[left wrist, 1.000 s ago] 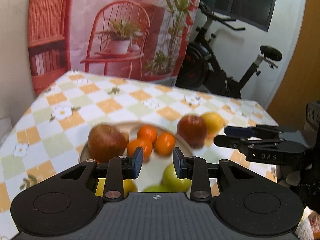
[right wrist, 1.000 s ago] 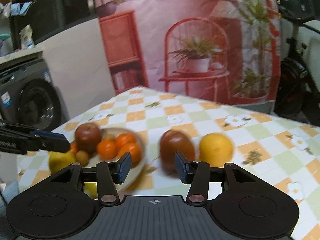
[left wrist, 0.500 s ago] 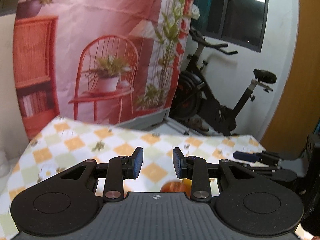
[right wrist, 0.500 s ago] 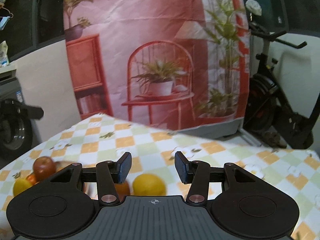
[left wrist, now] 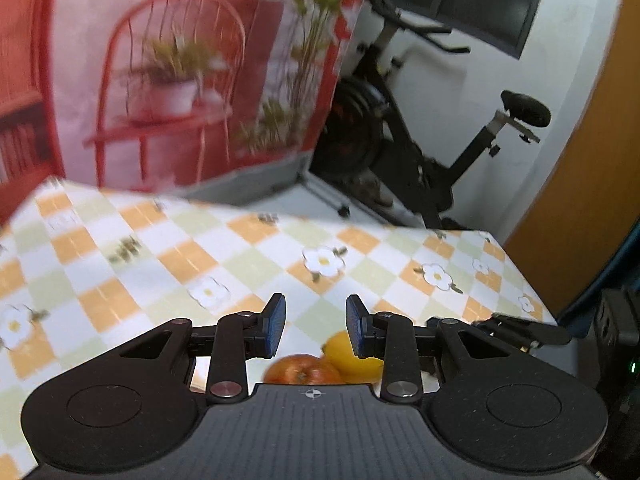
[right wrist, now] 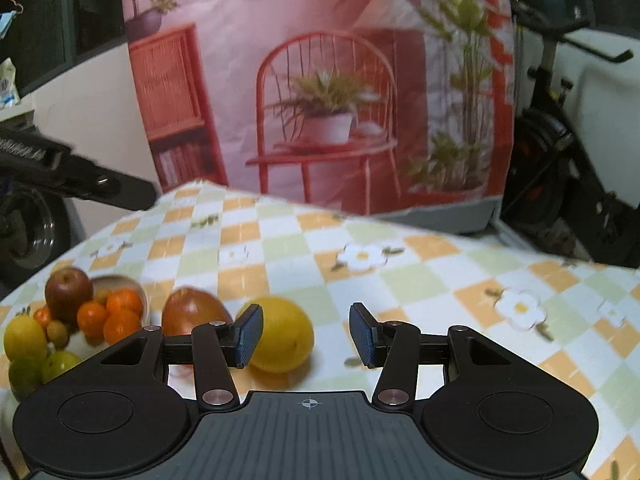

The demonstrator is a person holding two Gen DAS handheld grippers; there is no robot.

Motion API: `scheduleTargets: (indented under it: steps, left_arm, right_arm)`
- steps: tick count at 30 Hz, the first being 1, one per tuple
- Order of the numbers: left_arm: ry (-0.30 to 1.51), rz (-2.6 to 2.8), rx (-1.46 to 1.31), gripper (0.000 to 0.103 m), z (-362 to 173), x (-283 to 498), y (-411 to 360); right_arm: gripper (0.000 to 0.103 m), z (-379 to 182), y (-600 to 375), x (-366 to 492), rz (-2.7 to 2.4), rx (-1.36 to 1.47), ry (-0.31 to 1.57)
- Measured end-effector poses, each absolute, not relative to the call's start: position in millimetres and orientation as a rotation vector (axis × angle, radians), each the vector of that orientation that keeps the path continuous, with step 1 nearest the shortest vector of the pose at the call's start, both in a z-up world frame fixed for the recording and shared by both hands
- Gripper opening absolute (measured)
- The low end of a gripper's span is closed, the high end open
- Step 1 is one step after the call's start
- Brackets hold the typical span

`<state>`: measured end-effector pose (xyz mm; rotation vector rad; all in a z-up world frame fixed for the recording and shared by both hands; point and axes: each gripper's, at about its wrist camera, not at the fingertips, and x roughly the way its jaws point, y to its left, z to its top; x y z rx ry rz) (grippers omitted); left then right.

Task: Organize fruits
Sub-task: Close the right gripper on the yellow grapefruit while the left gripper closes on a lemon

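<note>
The right gripper (right wrist: 306, 334) hangs wide open and empty over the checked tablecloth (right wrist: 420, 280), its left finger across the yellow orange (right wrist: 284, 334) (loose beside a red apple (right wrist: 192, 312), plate (right wrist: 140, 292) of fruit further left), while the left gripper (left wrist: 312, 326) gapes empty too.

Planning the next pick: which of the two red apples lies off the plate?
The red apple on the tablecloth beside the yellow orange. The other apple sits atop the piled plate.
</note>
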<state>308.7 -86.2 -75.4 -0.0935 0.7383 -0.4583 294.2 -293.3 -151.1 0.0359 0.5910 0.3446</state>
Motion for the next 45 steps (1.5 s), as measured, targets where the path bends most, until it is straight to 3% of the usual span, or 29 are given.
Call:
scheduleTargets:
  steps: [10, 14, 33, 41, 45]
  left_arm:
    - [0.810, -0.467, -0.107, 0.035, -100, 343, -92]
    - [0.841, -0.517, -0.102, 0.034, -105, 348, -99]
    - [1.013, -0.647, -0.101, 0.032, -139, 354, -138]
    - [0.990, -0.654, -0.048, 0.032, -136, 348, -146]
    - [0.979, -0.669, -0.045, 0.031, -135, 345, -147]
  right_arm:
    - [0.045, -157, -271, 311, 0.437, -0.028, 0.618]
    - [0.038, -161, -271, 312, 0.467, -0.040, 0.642]
    - [0.036, -176, -307, 280, 0.441, 0.133, 0.653]
    - [0.051, -180, -309, 280, 0.420, 0.138, 0.676]
    - [0.053, -184, -304, 286, 0.448, 0.125, 0.703]
